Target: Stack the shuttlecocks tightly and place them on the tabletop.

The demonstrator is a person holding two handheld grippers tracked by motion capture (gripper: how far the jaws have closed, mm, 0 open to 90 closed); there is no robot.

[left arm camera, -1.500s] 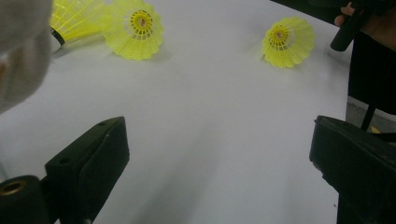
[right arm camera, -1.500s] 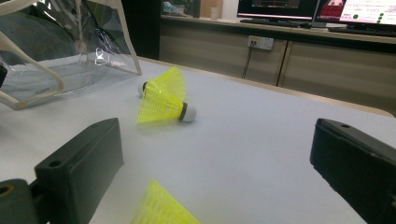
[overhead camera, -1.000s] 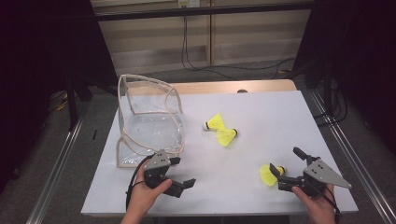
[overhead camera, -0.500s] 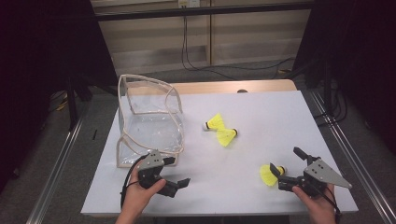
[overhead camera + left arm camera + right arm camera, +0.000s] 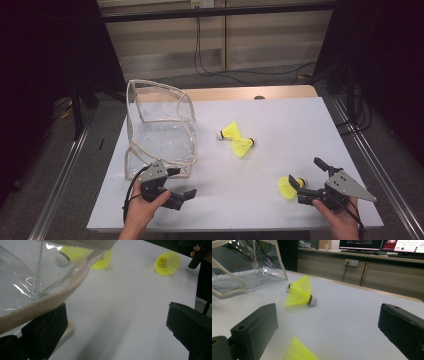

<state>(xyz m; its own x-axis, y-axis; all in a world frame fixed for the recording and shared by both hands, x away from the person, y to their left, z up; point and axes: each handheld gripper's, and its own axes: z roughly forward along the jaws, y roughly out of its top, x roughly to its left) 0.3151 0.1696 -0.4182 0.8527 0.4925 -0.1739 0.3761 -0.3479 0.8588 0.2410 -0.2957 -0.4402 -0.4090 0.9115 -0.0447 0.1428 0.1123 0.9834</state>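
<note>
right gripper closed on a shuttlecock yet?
No. In the high view the right gripper stands open, and the nearest shuttlecock lies on the table by its jaws, ungripped.

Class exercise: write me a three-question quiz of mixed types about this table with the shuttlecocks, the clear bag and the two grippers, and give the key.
1. True or false: the right gripper is shut on a shuttlecock.
2. How many yellow shuttlecocks lie on the white table?
3. The left gripper is nearest to: A) the clear bag B) the shuttlecock pair C) the lone shuttlecock

Key: 1 false, its jaws stand open; 2 three; 3 A.
</note>
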